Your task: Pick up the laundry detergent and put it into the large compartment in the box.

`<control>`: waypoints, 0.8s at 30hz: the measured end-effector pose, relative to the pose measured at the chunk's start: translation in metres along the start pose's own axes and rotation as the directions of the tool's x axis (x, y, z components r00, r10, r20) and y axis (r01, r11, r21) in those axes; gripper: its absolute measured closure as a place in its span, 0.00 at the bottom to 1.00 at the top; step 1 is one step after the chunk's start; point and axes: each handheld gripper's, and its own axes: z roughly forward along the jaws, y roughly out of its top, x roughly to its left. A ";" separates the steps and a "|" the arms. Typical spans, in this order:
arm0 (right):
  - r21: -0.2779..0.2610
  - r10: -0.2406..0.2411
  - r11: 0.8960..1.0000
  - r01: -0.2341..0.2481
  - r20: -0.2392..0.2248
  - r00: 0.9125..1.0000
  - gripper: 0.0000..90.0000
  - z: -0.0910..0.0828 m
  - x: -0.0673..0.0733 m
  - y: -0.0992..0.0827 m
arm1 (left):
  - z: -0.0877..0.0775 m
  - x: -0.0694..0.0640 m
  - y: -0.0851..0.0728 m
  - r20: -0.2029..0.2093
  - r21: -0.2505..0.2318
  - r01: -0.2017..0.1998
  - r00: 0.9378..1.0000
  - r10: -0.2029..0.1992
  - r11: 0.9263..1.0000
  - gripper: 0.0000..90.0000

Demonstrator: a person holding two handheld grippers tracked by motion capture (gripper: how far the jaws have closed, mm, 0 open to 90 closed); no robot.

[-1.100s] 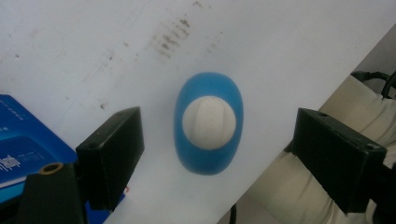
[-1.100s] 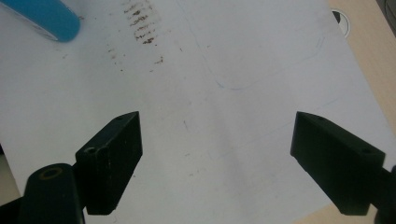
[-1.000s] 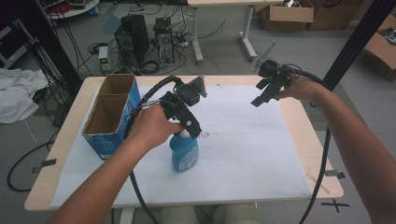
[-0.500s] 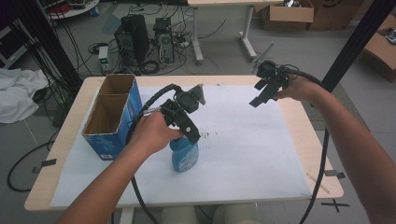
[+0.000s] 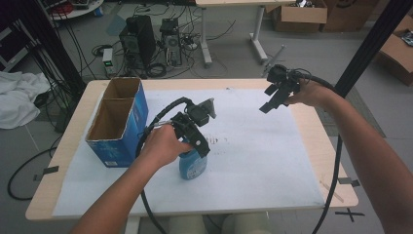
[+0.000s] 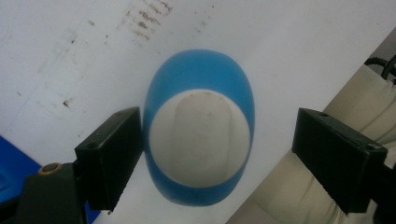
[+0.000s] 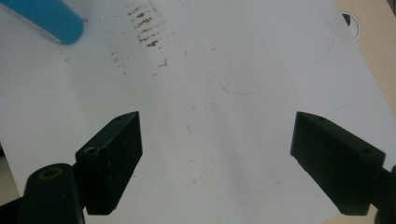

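Observation:
A blue bottle [image 5: 192,167] with a white cap [image 6: 198,140] stands upright on the white sheet [image 5: 253,146], near the table's middle. My left gripper [image 5: 198,141] hangs right over it, pointing down, open. In the left gripper view my left gripper [image 6: 217,144] has its jaws on either side of the bottle [image 6: 201,70]; one is close against the bottle's side and the other stands well off. My right gripper [image 5: 272,100] is held in the air over the far right of the sheet, open and empty. In the right gripper view my right gripper [image 7: 217,154] looks down on bare sheet, with the bottle [image 7: 46,18] at the top left corner.
An open-topped blue cardboard box [image 5: 117,122] with two compartments stands at the left of the table, close to the left hand. Brown smudges [image 5: 214,140] mark the sheet beside the bottle. The wooden table edge [image 5: 336,161] runs along the right.
My left gripper has come down a little over the bottle. The right gripper has hardly moved.

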 end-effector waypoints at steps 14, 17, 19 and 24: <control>-0.001 -0.003 1.000 0.003 -0.004 1.000 0.18 0.001 0.000 0.000 | 0.017 0.003 0.000 0.000 0.016 0.001 1.000 -0.001 1.000 0.20; 0.000 0.003 1.000 -0.003 -0.004 1.000 0.18 0.002 -0.001 -0.001 | 0.019 0.004 0.000 0.000 0.019 0.002 1.000 -0.002 1.000 0.20; -0.002 0.002 1.000 -0.002 -0.003 1.000 0.18 0.002 -0.001 -0.001 | 0.021 0.005 0.000 -0.004 0.023 -0.002 1.000 0.002 1.000 0.20; 0.000 0.003 1.000 -0.003 -0.007 1.000 0.18 0.002 0.000 0.000 | 0.022 0.004 0.001 0.003 0.019 -0.003 1.000 0.003 1.000 0.22</control>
